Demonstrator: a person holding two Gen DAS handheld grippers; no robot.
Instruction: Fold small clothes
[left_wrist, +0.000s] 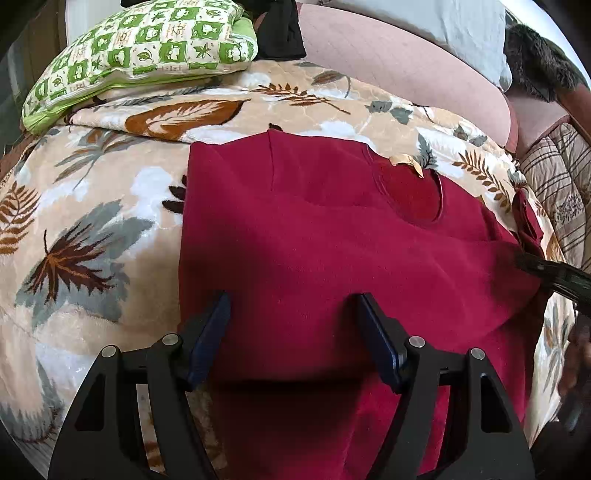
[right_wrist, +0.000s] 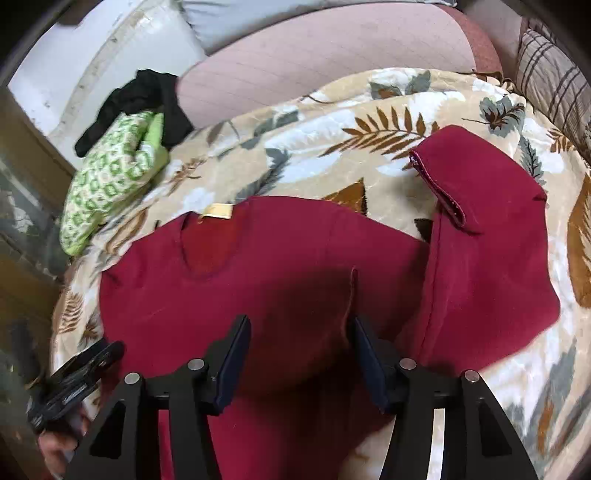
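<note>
Across the middle of both wrist views a dark red top (left_wrist: 332, 236) is seen spread on a leaf-patterned blanket (left_wrist: 92, 221), its round neckline with a pale label (left_wrist: 406, 160) lying toward the upper right of the left wrist frame and toward the upper left of the right wrist frame. One sleeve (right_wrist: 480, 229) is seen in the right wrist view lying out to the right of the body, its cuff pointing toward the top of the frame; the other side appears already turned in, since a straight edge is shown at the left of the left wrist frame. The left gripper (left_wrist: 291, 325) is held over the lower part of the garment with its jaws standing wide apart and nothing pinched between them. The right gripper (right_wrist: 299, 347) is likewise parted, though less widely, with a raised crease of cloth just beside its right finger; no cloth is seen pressed by the pads. It is judged that the loose sleeve should be folded in next. For a clean result, the sleeve would best be pinched near its cuff, lifted only slightly, and laid across the body so that its edge matches the straight left side, while the cloth beneath is kept flat. A green checked pillow (left_wrist: 140, 48) lies well apart at the upper left and need not be disturbed.
</note>
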